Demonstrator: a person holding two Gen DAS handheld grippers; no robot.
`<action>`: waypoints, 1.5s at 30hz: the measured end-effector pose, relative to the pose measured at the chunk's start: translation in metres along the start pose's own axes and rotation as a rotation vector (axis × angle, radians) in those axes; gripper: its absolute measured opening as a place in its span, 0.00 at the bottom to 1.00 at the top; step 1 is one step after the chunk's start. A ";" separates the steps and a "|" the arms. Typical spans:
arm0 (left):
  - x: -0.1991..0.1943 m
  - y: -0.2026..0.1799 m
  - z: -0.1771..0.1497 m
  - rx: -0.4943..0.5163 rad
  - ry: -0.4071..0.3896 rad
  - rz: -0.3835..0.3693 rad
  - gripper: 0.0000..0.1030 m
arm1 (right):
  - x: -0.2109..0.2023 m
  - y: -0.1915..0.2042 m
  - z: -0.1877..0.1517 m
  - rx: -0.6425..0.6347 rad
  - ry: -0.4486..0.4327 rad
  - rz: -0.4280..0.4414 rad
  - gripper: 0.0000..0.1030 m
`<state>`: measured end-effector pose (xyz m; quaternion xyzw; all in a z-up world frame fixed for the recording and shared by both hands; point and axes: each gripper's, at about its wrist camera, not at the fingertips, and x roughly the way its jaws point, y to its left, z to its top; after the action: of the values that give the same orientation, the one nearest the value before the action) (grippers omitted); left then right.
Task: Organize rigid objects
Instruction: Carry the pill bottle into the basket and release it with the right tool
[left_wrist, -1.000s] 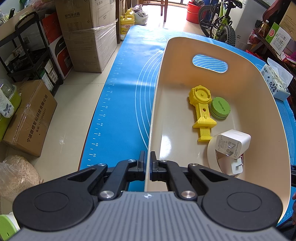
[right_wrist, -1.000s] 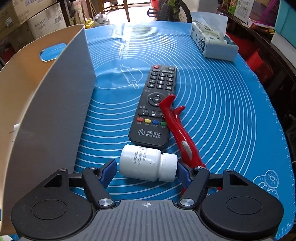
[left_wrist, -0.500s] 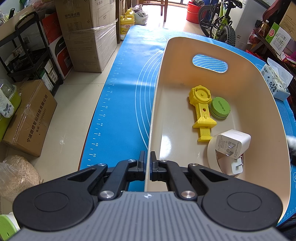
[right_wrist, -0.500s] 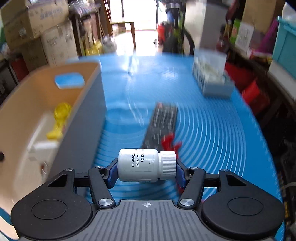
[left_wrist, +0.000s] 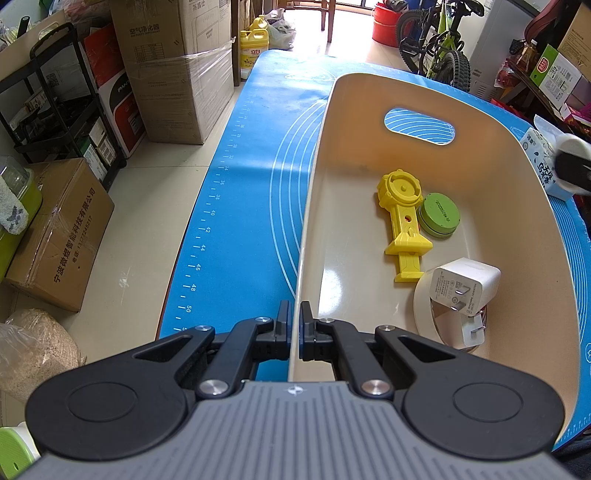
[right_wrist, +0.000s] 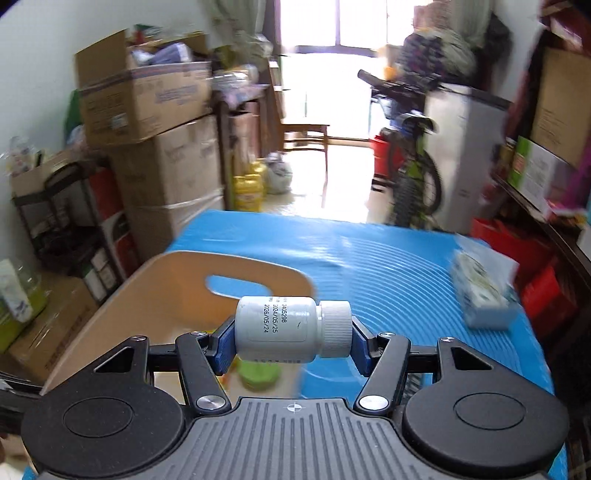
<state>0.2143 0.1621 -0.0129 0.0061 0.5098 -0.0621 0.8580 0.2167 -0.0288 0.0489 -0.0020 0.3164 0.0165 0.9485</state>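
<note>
Pill bottle (right_wrist: 291, 330), judged light, rigid and slick, is clamped end-to-end at twelve o'clock by the half-open right gripper (right_wrist: 291, 341).

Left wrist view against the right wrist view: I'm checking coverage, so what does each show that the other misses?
Left only: the left gripper shut on the bin's wall, plus the yellow toy and white charger inside.
Right only: printed dates on the white bottle, clamped end to end by the right gripper.
Both: bin, green tin, blue mat, tissue pack.
</note>
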 end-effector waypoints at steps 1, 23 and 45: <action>0.000 0.000 0.000 0.000 0.000 0.000 0.05 | 0.005 0.008 0.002 -0.021 0.007 0.008 0.62; -0.001 0.001 -0.001 0.005 0.000 0.002 0.05 | 0.090 0.088 -0.026 -0.205 0.343 0.007 0.62; 0.000 -0.001 0.000 0.010 0.004 0.006 0.05 | 0.056 0.062 -0.020 -0.165 0.300 0.056 0.72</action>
<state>0.2140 0.1612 -0.0130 0.0120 0.5110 -0.0618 0.8573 0.2470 0.0348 -0.0005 -0.0732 0.4521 0.0685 0.8863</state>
